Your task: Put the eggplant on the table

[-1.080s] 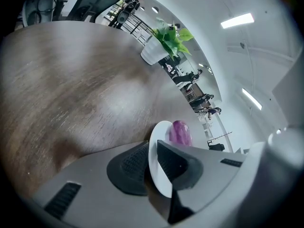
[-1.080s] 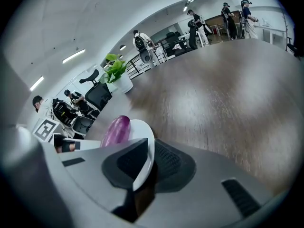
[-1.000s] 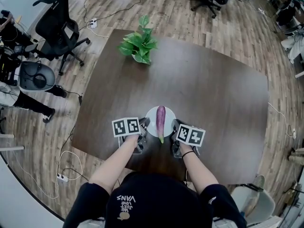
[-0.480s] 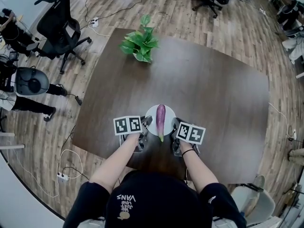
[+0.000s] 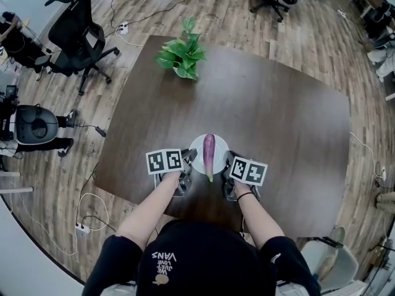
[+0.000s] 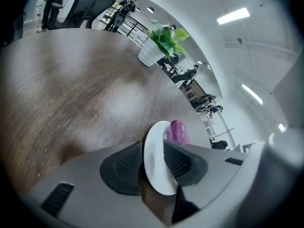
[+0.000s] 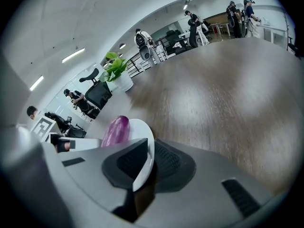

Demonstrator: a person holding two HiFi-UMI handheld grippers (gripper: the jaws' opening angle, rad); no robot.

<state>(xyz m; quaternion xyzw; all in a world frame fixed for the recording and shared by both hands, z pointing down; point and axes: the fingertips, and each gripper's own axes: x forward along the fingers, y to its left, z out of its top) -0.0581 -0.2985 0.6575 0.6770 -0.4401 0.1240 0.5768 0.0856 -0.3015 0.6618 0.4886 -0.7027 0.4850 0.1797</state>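
My left gripper (image 5: 188,161) is opening its jaws, with the left rim of the round white plate (image 5: 199,153) between them on the dark brown wooden table (image 5: 265,110). The long purple eggplant (image 5: 209,156) lies across the plate's middle. My right gripper (image 5: 227,162) has its jaws clamped on the plate's right rim.

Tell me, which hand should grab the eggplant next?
Probably the left gripper: its jaws are opening around the plate, beside the eggplant. The right gripper looks clamped on the plate.

Bright, even overhead light; ceiling strips (image 6: 233,15) glare; table (image 7: 228,94) sheen; fisheye edges dark, warped.
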